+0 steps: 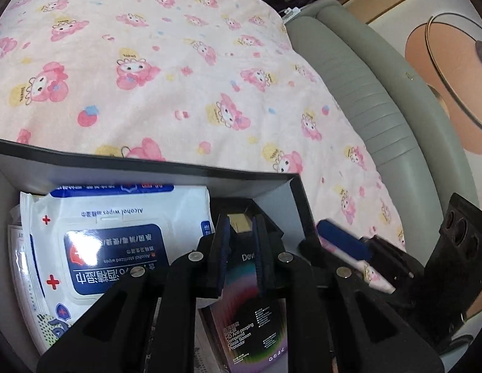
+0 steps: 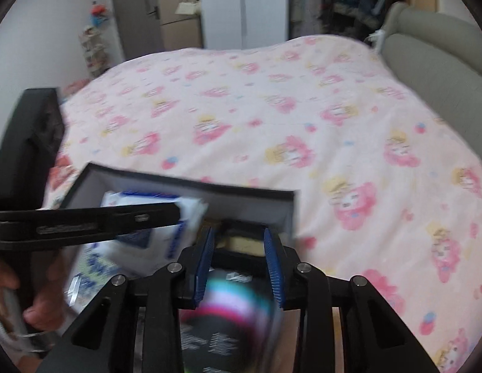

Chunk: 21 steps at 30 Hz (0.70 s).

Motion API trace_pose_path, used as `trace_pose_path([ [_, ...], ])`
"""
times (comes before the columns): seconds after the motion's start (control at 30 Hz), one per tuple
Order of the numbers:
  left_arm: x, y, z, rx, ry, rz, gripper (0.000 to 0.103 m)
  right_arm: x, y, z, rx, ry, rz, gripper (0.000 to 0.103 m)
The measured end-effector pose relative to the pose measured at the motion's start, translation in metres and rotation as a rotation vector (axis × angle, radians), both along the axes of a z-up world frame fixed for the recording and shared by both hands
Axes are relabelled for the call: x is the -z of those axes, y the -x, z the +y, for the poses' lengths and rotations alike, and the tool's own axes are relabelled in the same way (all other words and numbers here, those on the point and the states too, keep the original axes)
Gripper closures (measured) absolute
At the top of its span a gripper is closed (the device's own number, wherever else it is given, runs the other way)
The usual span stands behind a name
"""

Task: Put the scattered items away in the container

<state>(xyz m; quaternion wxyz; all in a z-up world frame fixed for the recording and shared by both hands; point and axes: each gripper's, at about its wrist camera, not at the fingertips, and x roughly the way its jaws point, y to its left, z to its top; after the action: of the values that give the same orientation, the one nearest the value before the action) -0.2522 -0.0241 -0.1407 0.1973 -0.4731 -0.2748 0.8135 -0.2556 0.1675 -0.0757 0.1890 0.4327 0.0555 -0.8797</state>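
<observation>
On the bed (image 1: 166, 71), spread with a pink cartoon-print blanket, the black container (image 1: 298, 205) is set with its near corner under both tools. Inside it, a pack of alcohol wipes (image 1: 110, 242) lies flat against the left wall, and a screen protector box (image 1: 247, 320) is seen lower right, below a small black-and-tan box (image 1: 239, 220) that is only partly visible.

The left gripper (image 1: 241, 242) is held over the screen protector box with its jaws a little apart; no firm grip on the box can be confirmed from this view. The right gripper (image 2: 239, 258) is held with its jaws open astride the same box (the right wrist view is blurred, so contact cannot be judged).

Risks from this position are assessed as follows:

- Both tools are crowded into one corner. A collision of the linkages is likely if either is advanced without the other being withdrawn.
- The screen protector box appears to stand tilted, not flat. If released so, it may tip against the wipes or ride up on the container wall.
- The bed is soft. Downward pressure may tilt the container and shift its contents.
</observation>
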Motion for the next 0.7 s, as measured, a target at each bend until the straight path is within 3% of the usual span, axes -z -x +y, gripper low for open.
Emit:
trace_pose_path([
  [0.23, 0.012, 0.014, 0.031, 0.086, -0.064, -0.035, 0.091, 0.037, 0.006, 0.004, 0.001, -0.015, -0.133, 0.074],
  [0.5, 0.012, 0.032, 0.044, 0.114, -0.05, -0.027, 0.091, 0.037, -0.001, -0.002, 0.001, -0.044, -0.108, 0.074],
  [0.7, 0.014, 0.045, 0.054, 0.135, -0.035, -0.028, 0.091, 0.015, -0.005, 0.012, 0.075, -0.039, -0.04, 0.074],
])
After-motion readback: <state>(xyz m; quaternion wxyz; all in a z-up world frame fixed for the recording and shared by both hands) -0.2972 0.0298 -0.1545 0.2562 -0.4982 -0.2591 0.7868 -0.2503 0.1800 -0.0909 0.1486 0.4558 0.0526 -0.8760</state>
